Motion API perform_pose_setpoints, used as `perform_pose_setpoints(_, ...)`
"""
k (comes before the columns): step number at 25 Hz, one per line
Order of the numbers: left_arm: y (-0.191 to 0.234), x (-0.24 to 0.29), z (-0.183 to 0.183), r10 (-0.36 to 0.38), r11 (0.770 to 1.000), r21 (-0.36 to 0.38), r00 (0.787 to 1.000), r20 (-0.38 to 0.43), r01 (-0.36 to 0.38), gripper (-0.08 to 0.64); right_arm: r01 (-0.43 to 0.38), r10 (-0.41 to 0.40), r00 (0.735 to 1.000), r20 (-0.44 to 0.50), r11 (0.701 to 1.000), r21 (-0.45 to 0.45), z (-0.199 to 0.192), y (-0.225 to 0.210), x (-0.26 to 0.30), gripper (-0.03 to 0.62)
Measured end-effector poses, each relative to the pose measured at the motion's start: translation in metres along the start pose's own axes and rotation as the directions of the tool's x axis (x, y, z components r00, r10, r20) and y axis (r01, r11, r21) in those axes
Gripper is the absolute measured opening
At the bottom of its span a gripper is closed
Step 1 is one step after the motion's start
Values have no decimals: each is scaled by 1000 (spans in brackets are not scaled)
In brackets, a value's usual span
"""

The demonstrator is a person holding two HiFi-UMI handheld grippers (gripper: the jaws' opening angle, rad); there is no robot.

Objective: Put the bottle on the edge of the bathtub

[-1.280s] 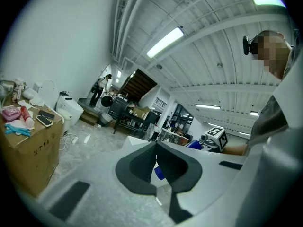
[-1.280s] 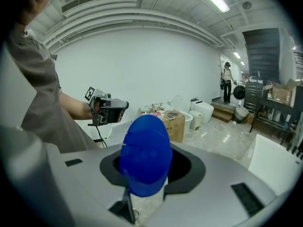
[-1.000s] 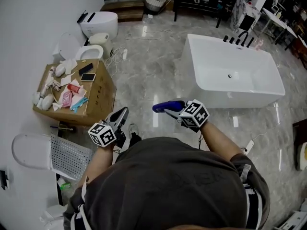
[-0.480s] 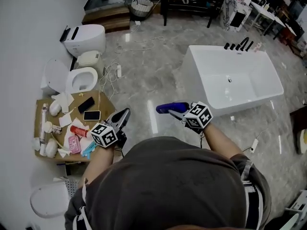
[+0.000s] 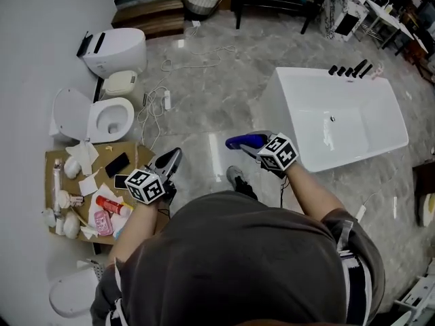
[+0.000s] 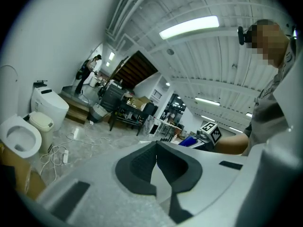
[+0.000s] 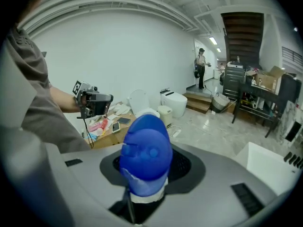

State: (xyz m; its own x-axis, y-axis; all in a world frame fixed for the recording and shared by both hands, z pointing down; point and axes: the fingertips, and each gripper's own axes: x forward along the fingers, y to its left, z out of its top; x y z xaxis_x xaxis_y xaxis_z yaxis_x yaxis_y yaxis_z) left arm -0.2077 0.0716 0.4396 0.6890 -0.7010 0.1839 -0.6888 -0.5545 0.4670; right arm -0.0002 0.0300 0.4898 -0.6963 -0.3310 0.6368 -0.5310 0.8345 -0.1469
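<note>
Grey marble floor (image 5: 204, 107), seen from the head view.

Near: left gripper (image 5: 170, 156) is held low over the floor beside the cardboard box (image 5: 136, 153). Its jaws are pressed together with nothing between them. Right gripper (image 5: 256, 143) pinches the blue bottle (image 5: 246, 141). In the right gripper view the bottle (image 7: 146, 154) stands between the pads, cap end out. The bottle is in the air, just short of the near wall of the bathtub (image 5: 285, 124) and not on its rim. One shoe (image 5: 237, 177) shows below the bottle.

Around: the box top carries two phones (image 5: 117, 164), a red tube (image 5: 109, 204), tissues and small white items. Behind it stands an open toilet (image 5: 112, 119), then a cable and power strip (image 5: 166, 99) on the floor. A closed toilet (image 5: 112, 49) is farther back.

Far: black taps (image 5: 350, 70) stand at the tub's far end.

Path: only bare floor lies between the bottle and the tub wall.

Change from half a second ago: the tub lies closer to the right gripper. The box has slid toward the lower left of the view. The shoe has come into sight. The grip on the bottle is unchanged.
</note>
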Motion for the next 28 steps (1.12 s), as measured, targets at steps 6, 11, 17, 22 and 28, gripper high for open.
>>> perform_pose_setpoints(6,64,133,4,57,998,-6,998,-31,-58,2,6,-7,997,-76,1000,-15,-21,-158,60,135)
perform_pose_setpoints(11,117,245,-3,71,997,-4,994,-79,-72,2,55,-53,985,-167,998,5,-62,-290,119,135)
perform_pose_setpoints(17,189,339,-67,68,998,-4,987,-143,-69,2,157,-135,951,-278,986,59,-148,-400,198,135)
perform_pose_setpoints(22,225,376,-162,55,994,-77,967,-247,-76,2,224,-155,907,-392,965,136,-248,-442,247,135)
perform_pose_setpoints(28,263,415,-264,58,977,-181,956,-288,-114,2,262,-167,864,-474,955,141,-355,-494,309,135)
